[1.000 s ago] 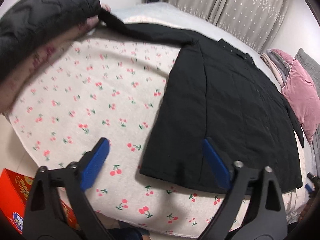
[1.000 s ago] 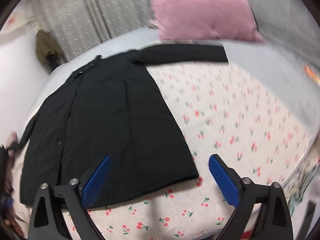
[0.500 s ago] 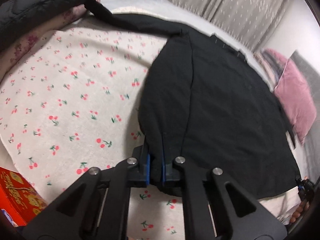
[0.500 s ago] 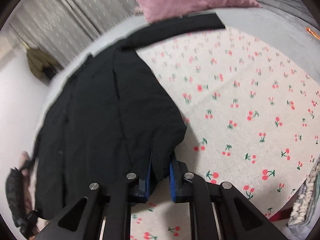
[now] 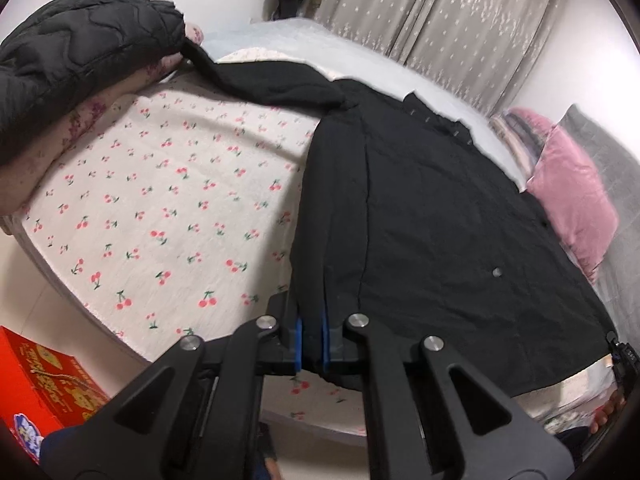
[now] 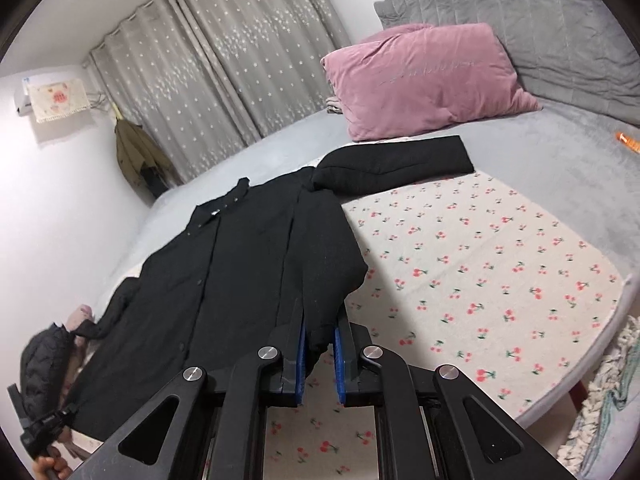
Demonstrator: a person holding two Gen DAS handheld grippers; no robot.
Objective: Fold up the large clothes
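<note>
Both claws sit low at the bed's near edge: the left claw (image 5: 311, 340) and right claw (image 6: 320, 360) each pinch a hem corner of the black coat (image 6: 248, 264) lying on the cherry-print blanket (image 6: 480, 280).

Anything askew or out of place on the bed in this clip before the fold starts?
Mostly tidy. The black coat lies buttoned on the cherry-print blanket, both grippers shut on its hem corners. One oddity: the coat's far sleeve runs under a folded quilted black jacket at the bed's edge, which may snag the fold.
</note>
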